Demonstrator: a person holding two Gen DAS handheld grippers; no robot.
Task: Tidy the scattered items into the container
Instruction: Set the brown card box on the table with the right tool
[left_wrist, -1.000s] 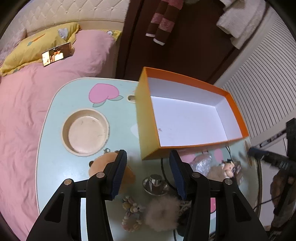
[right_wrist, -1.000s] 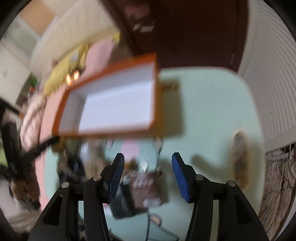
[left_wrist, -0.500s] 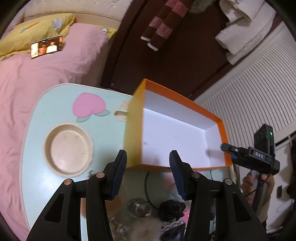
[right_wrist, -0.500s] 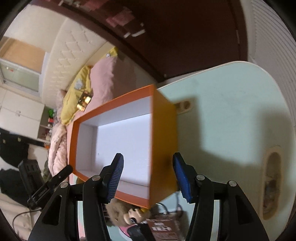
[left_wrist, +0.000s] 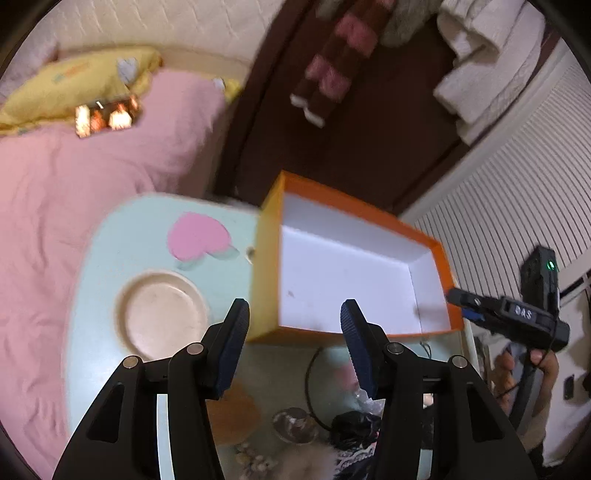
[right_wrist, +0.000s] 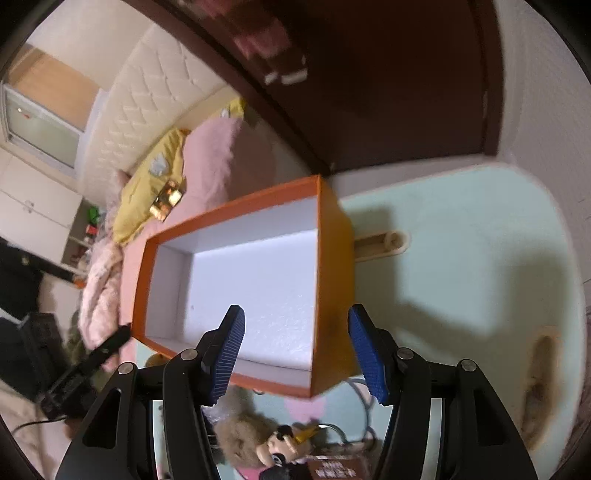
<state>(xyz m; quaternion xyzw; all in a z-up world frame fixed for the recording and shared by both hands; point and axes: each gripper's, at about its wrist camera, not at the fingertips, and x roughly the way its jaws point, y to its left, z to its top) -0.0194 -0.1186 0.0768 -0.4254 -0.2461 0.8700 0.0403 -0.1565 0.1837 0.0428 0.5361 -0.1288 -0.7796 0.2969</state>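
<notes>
Black left gripper (left_wrist: 293, 347) and right gripper (right_wrist: 295, 350), ribbed blue jaws, silver screws.

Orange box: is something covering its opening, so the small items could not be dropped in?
Nothing visible does. The orange box has no lid and its white inside looks bare. The small items lie beside its near wall, under both open grippers.

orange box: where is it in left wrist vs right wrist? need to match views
Left wrist: orange box sits centre-right, just beyond the open left gripper, white inside, nothing in it.
Right wrist: orange box sits centre-left, beyond the open right gripper, its long side running up toward the bed.
Shared landmark: the yellow pillow on the pink bedding, upper left in both views.
</notes>
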